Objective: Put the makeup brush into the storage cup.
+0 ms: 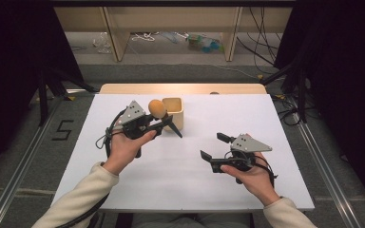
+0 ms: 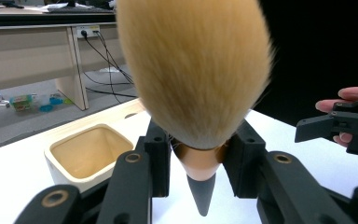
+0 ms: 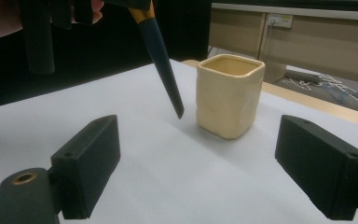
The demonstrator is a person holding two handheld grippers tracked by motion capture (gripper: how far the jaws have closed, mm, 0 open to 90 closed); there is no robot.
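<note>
So the left hand-held gripper (image 1: 159, 124) has its jaws clamped on a makeup brush (image 1: 158, 109), pinching it right around the coppery ferrule where the bristles meet the handle. The fluffy tan bristle head points up and the dark tapered handle (image 1: 175, 128) angles down toward the counter (image 1: 180, 180), tip hanging just above the white surface, not touching as far as I can tell. In the left gripper view the bristles (image 2: 193, 70) are huge, right up against the camera, with the ferrule (image 2: 200, 161) squeezed between the two black jaws and the pointed handle end poking down below.

Just beside the brush, on the far side of it, sits a small cream ceramic cup (image 1: 175, 112) with a squarish rounded rim. It stands upright, and from the left gripper view the inside (image 2: 91, 151) looks bare. In the right gripper view the brush handle (image 3: 161, 60) slants down just left of the cup (image 3: 228, 95), close but apart from it.

The right hand-held gripper (image 1: 215, 148) is well apart from all that, held low over the near right part of the counter, jaws spread wide with nothing between them, facing toward the cup. The person's cream sleeves (image 1: 83, 194) come in from the bottom edge.
</note>
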